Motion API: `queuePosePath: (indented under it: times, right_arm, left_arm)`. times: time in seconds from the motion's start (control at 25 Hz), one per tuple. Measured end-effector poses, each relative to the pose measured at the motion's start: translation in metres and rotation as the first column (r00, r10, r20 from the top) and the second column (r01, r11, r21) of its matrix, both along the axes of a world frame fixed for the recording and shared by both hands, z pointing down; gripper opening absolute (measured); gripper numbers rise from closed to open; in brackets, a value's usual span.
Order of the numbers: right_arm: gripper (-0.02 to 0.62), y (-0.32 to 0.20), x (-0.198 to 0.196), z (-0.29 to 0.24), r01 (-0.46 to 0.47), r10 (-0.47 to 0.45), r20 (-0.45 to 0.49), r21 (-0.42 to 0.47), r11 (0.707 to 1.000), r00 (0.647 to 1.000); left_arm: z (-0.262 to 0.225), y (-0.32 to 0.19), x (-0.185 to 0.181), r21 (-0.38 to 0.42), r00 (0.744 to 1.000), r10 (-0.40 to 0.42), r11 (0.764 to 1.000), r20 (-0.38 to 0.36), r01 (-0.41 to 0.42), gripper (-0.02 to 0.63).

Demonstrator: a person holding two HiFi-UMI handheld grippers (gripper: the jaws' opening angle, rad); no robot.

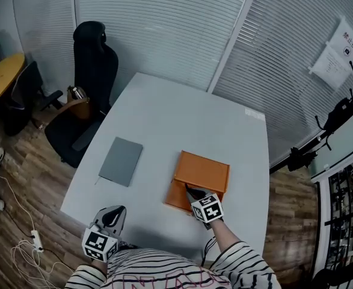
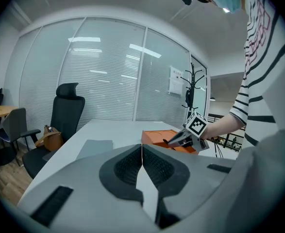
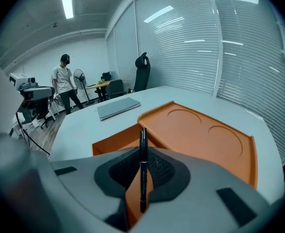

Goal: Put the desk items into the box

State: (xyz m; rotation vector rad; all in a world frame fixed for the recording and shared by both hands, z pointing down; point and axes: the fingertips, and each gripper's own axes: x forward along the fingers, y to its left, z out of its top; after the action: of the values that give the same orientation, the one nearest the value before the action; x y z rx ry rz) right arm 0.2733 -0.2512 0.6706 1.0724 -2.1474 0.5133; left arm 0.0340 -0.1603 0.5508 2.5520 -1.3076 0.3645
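My right fingers pinch a black pen over the open orange box, which sits near the bench's front edge. My left fingers are pressed together, empty, at the front-left corner. A grey notebook lies left of the box.

Shut white blinds line the far side. A black office chair stands at the far left of the white table, on a wood floor.
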Motion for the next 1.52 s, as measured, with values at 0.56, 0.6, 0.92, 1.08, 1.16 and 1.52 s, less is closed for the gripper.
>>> queuePosePath:
  times: [0.56,0.6,0.92,1.08,1.16,1.52]
  right_arm:
    - [0.059,-0.011,-0.021,0.032,0.128,-0.144,-0.140,-0.118,0.985,0.980]
    - [0.060,-0.012,-0.021,0.035,0.128,-0.148,-0.159,-0.128,0.983,0.976]
    - [0.058,-0.013,-0.021,0.052,0.094,-0.131,-0.205,-0.180,0.979,0.970]
    - [0.060,-0.012,-0.019,0.056,0.078,-0.119,-0.212,-0.194,0.978,0.970]
    - [0.060,-0.012,-0.019,0.057,0.069,-0.111,-0.206,-0.199,0.977,0.972]
    - [0.101,-0.010,-0.023,0.058,0.029,-0.065,-0.173,-0.208,0.978,0.983]
  left_arm:
    - [0.004,0.006,-0.003,-0.013,1.000,-0.019,1.000,-0.003,0.018,0.025]
    - [0.005,0.006,-0.003,-0.014,1.000,-0.020,1.000,-0.003,0.020,0.025]
    - [0.005,0.010,-0.004,-0.018,1.000,-0.015,1.000,-0.003,0.014,0.025]
    - [0.006,0.012,-0.004,-0.021,1.000,-0.012,1.000,-0.003,0.012,0.025]
    - [0.007,0.012,-0.005,-0.023,1.000,-0.012,1.000,-0.003,0.012,0.025]
    - [0.010,0.011,-0.007,-0.030,1.000,0.001,1.000,-0.003,-0.001,0.025]
